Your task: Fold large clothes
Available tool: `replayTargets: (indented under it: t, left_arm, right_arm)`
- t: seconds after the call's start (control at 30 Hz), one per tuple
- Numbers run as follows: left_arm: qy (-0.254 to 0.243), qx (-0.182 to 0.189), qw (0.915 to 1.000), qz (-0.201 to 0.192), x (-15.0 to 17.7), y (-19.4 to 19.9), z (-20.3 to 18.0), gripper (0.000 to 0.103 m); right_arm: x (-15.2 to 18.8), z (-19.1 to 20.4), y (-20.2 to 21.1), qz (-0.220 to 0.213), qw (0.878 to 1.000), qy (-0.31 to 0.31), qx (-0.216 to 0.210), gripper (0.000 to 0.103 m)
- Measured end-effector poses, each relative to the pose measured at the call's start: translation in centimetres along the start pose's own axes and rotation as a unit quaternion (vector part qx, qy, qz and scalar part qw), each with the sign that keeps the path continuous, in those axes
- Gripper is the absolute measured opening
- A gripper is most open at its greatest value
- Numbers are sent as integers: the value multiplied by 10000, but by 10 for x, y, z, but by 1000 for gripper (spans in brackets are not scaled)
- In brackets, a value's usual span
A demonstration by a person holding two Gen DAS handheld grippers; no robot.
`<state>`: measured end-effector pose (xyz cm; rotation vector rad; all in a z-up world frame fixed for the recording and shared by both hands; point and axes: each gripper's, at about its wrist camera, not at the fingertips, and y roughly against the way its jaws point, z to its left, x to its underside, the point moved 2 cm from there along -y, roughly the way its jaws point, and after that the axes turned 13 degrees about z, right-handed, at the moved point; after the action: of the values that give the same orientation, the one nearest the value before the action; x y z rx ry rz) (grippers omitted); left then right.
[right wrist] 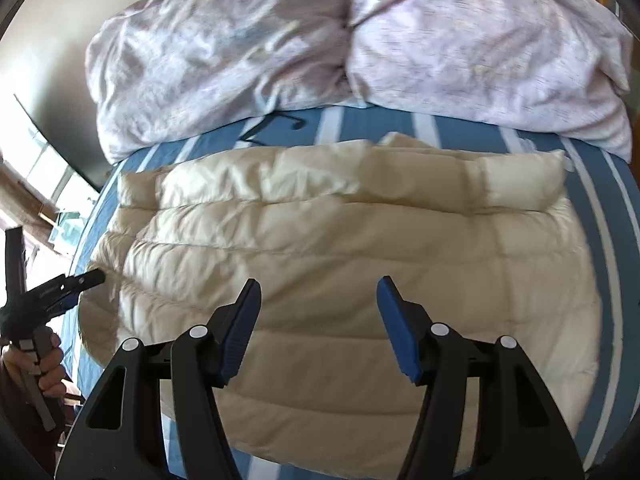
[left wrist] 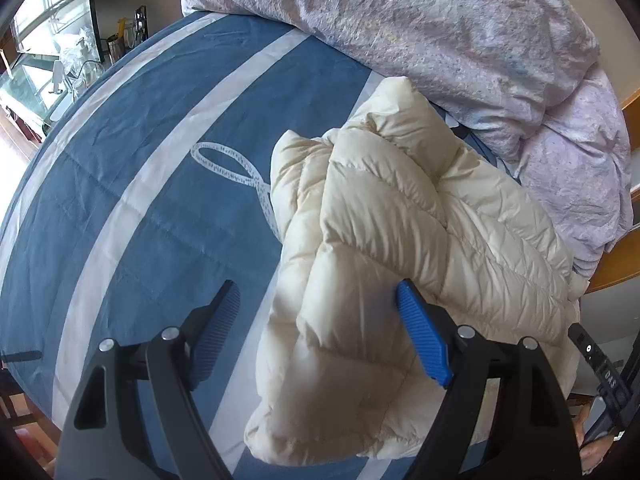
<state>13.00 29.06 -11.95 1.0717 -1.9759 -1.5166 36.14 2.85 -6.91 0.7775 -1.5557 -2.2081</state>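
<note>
**Cream Puffer Lay Folded on the Bed, Both Claws Released**

The cream quilted jacket (right wrist: pixel 340 264) lay on the blue striped bed cover (left wrist: pixel 132 168), just in front of a heap of lilac bedding (right wrist: pixel 360 52) that stood at the far side. It was doubled into a thick bundle, its layers stacked along one edge.

The left gripper (left wrist: pixel 320 320) hung over the bundle's near corner with its jaws spread wide and nothing pinched; one blue pad sat against the puffy edge, though whether it truly touched was hard to say through the fisheye. The right gripper (right wrist: pixel 318 316) hovered above the jacket's broad quilted panel, jaws parted and empty.

By the look of it, the fold had been laid and the next call was to tidy it. Doing that well would mean pressing air out of the padding, squaring the stacked edges, and taking any new grip through all layers at a corner, since the slick shell seemed likely to slide.

The left wrist view alone showed the stacked layers end-on and the cluttered shelf beyond the bed. The right wrist view alone showed the jacket's full width, the rolled far edge, and a hand (right wrist: pixel 44 364) gripping the other tool's handle.
</note>
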Motion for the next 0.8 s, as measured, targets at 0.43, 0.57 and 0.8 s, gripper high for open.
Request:
replayTargets:
  t: [0.43, 0.57, 0.8]
  left_arm:
    - [-7, 79, 9997, 214, -10, -12, 0, 84]
    - [-19, 118, 9996, 272, -12, -15, 0, 87]
    - [-4, 119, 9993, 361, -14, -20, -1, 88]
  right_arm:
    - [15, 23, -48, 355, 9979, 402, 352, 56]
    - [19, 20, -65, 499, 9972, 407, 374, 57]
    - [20, 17, -74, 561, 9974, 313, 331, 57]
